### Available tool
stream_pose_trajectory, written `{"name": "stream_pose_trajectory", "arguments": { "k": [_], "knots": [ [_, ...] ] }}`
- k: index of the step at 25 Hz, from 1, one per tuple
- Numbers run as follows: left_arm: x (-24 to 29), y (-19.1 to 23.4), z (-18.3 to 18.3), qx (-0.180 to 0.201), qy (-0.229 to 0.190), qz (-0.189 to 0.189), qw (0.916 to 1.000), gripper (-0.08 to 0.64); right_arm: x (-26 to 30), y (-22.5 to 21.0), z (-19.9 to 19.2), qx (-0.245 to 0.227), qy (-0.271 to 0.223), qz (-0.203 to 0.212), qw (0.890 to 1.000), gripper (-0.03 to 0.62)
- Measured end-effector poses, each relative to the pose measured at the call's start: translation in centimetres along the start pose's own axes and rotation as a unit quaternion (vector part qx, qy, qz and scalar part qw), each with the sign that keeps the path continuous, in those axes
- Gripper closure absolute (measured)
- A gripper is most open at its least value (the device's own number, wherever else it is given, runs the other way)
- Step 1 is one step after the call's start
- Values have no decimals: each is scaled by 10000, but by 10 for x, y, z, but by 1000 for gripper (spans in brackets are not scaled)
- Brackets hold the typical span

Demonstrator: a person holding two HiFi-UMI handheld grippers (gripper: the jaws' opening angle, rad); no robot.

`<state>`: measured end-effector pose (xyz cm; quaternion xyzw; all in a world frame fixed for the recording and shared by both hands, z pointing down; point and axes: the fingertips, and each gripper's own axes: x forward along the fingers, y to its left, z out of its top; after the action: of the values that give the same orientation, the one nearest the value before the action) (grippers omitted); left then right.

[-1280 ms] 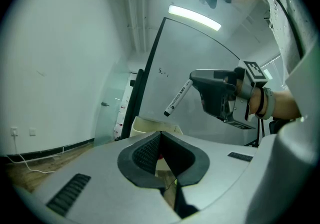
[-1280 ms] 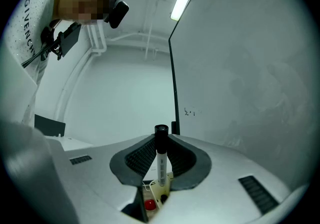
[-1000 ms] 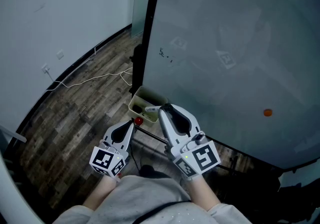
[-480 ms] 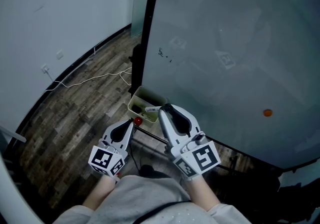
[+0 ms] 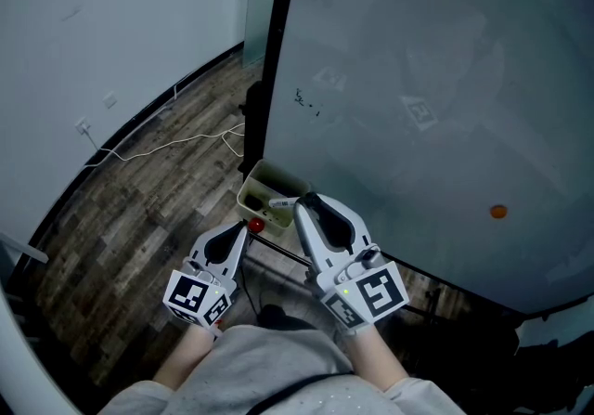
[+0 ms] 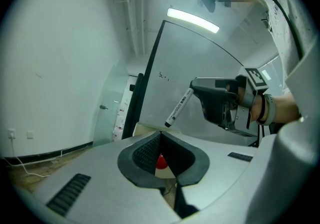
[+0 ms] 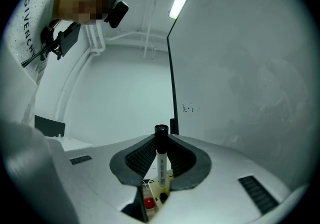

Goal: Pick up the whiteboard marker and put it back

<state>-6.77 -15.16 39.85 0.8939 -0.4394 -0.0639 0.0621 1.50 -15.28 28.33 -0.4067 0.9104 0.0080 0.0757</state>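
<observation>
1. Step in hand, as judged: the return leg. The whiteboard marker (image 7: 161, 167) is already picked up and is clamped in the right gripper (image 7: 161, 140). The jaws are closed on the white barrel, and the black cap end projects past the fingertips.
2. Marker position: in the head view its free end is seen over the near part of the pale tray (image 5: 249, 188), which is mounted at the lower left corner of the whiteboard (image 5: 427, 79). In the left gripper view the marker slants downward, cap end just above the tray rim. Contact with the tray cannot be confirmed.
3. The left gripper (image 6: 160, 135) is held just beside the right one, jaws brought together, nothing gripped. A small red object (image 6: 161, 161) is seen through the gap behind the pads; it is judged to lie in the tray.
4. Tray contents: red and dark items are noted beneath the marker in the right gripper view; they are not identified.
5. Next move, as judged: the marker is to be lowered into the tray, clear of those items, and the jaws opened only once it is supported.
6. Risk noted: if released early, the marker may be tipped over the rim onto the wooden floor (image 5: 167, 181).
</observation>
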Motion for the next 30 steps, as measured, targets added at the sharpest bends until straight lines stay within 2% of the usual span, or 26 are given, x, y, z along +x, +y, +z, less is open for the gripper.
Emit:
{"name": "stream_pose_trajectory", "arguments": {
  "k": [30],
  "knots": [
    [16, 27, -31, -186, 409, 331, 9984, 545, 15, -26, -53, 495, 472, 56, 9976, 514]
  ]
}}
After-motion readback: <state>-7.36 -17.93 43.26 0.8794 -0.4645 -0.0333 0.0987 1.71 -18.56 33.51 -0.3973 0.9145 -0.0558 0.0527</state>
